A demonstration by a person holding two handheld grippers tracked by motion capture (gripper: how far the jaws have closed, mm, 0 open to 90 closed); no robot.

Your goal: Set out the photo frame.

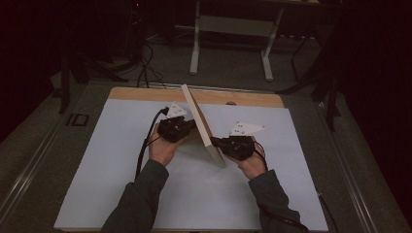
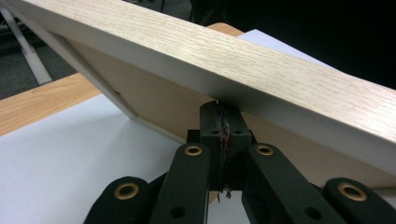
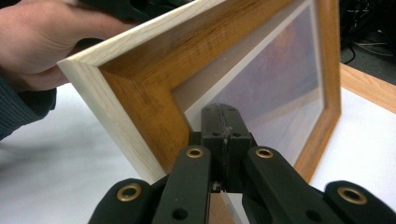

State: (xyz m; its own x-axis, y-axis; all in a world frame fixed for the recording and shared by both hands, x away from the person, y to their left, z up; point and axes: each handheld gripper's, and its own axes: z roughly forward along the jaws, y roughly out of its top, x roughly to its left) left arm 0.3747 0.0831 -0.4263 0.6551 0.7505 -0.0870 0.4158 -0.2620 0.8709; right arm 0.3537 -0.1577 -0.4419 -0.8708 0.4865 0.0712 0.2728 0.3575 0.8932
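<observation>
Your bench, under a white sheet, carries a wooden picture frame propped on its lower edge near the middle, tilted between your hands. It looks stiff and light, but the glazed front is fragile and slick, so press on the wood rim instead. The left tongs are closed together against the frame's back, the right tongs closed together against its front.

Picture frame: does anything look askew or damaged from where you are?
The picture frame stands tilted on edge on the white mat, propped between the shut left gripper behind it and the shut right gripper at its front. No damage visible.
</observation>
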